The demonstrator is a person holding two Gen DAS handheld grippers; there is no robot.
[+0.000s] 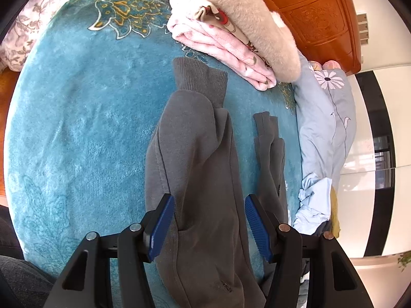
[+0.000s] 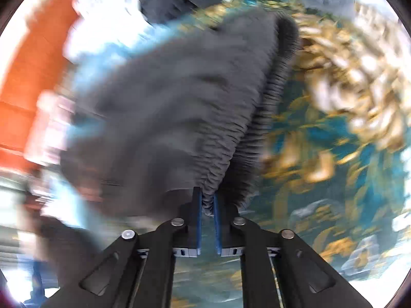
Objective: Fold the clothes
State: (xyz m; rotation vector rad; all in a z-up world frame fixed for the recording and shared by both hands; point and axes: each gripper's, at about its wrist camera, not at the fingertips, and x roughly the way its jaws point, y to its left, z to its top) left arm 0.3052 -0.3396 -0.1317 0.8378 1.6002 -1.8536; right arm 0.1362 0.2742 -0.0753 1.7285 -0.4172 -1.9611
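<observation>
Blue-padded right gripper (image 2: 207,202) clamps the ribbed, gathered waistband of the grey pants (image 2: 174,107); view's badly blurred, so probably lifted off the bed. Left gripper (image 1: 209,220) hangs w/ jaws spread wide over one pant leg (image 1: 197,159), not touching. Pants lie lengthwise on plush teal blanket (image 1: 84,128), cuffs toward folded pink fleece (image 1: 218,46). Bare blanket at left; crumpled pale-blue sheet (image 1: 326,118) along right edge.

right gripper (image 2: 207,201): jaws nearly closed, pinching a bunched ribbed edge of the grey garment (image 2: 174,107)
garment: hangs away from the jaws, spread wide, ribbed band running up to the upper right
blanket (image 2: 321,133): teal with gold pattern, behind and right of the garment
left edge: orange-brown wood (image 2: 28,82)
sharpness: heavy blur, jaws crisp
</observation>
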